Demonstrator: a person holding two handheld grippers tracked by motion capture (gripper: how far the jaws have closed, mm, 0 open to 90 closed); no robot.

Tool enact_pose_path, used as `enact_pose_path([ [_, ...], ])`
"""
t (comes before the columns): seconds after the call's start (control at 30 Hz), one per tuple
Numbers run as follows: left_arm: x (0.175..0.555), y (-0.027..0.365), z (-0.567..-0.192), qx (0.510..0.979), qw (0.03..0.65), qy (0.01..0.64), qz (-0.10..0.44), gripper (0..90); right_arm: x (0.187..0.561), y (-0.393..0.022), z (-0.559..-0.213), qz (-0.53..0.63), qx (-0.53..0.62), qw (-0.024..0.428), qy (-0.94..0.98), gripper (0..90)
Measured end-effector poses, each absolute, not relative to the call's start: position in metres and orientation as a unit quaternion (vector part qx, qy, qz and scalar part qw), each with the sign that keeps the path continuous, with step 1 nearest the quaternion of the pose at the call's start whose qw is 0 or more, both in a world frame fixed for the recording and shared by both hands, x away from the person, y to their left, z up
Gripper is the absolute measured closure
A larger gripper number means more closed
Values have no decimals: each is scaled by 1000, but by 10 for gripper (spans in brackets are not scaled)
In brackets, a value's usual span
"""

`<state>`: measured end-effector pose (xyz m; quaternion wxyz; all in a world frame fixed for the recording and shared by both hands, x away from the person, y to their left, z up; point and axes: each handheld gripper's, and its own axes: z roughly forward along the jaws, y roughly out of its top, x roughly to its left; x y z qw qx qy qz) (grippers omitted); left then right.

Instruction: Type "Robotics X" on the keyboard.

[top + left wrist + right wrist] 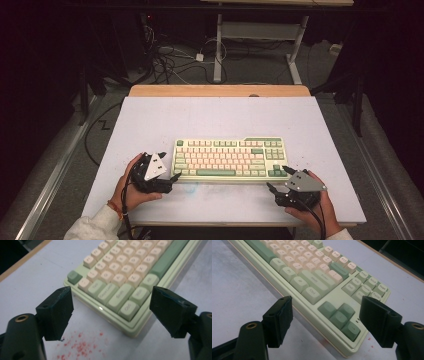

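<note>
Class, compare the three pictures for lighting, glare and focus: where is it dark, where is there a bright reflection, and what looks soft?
High view: the table is evenly lit, the room beyond nearly black. Left gripper view: a small glare spot on the keyboard front edge; the near jaws look soft, key legends blurry. Right gripper view: even light, legends mostly readable, near jaws dark and slightly soft.

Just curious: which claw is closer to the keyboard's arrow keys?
The right claw. It sits at the keyboard's near right corner, open beside the arrow keys. The left claw is at the opposite, left end, by Ctrl.
</note>
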<state>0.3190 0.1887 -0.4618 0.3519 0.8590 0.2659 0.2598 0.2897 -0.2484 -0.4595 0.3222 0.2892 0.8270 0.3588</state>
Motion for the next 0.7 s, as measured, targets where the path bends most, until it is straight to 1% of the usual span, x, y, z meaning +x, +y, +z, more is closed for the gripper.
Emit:
enact_pose_path([
  [0.1,315,195,-465,861,342,271,263,179,290,-248,-459,360,289,323,826,271],
  [0.33,307,209,-469,855,344,294,253,193,291,-246,-459,360,288,321,827,271],
  [0.47,305,214,-469,853,339,307,251,246,292,-246,-460,357,288,320,829,271],
  [0.53,306,216,-468,853,338,312,248,297,292,-246,-460,357,287,320,829,270],
  [0.6,308,218,-465,850,344,314,245,402,292,-245,-460,357,287,320,829,271],
  [0.63,308,219,-464,851,344,319,236,440,292,-245,-460,357,287,319,829,271],
  [0.7,310,220,-462,853,345,321,225,594,292,-245,-460,356,287,320,830,271],
])
